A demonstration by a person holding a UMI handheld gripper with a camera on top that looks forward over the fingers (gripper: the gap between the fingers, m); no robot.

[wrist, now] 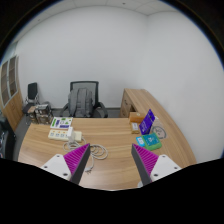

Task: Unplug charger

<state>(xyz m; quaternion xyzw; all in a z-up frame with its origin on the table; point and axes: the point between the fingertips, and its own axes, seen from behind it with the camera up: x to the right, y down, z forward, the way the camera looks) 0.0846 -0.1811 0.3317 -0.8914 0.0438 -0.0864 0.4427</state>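
Observation:
My gripper (113, 165) is open and empty above a wooden desk (110, 140). Its two fingers, with magenta pads (77, 160), stand wide apart. A white power strip (62, 128) lies on the desk beyond the left finger, with coloured items plugged or set on it. A coiled white cable (95, 153) lies just ahead of the left finger, running down toward a small plug end beside that finger. Nothing is between the fingers.
A purple box (148, 122) stands beyond the right finger, with a teal item (150, 141) in front of it. A black office chair (84, 100) is behind the desk. Wooden cabinets (140, 102) stand at the back right, shelves at the left wall.

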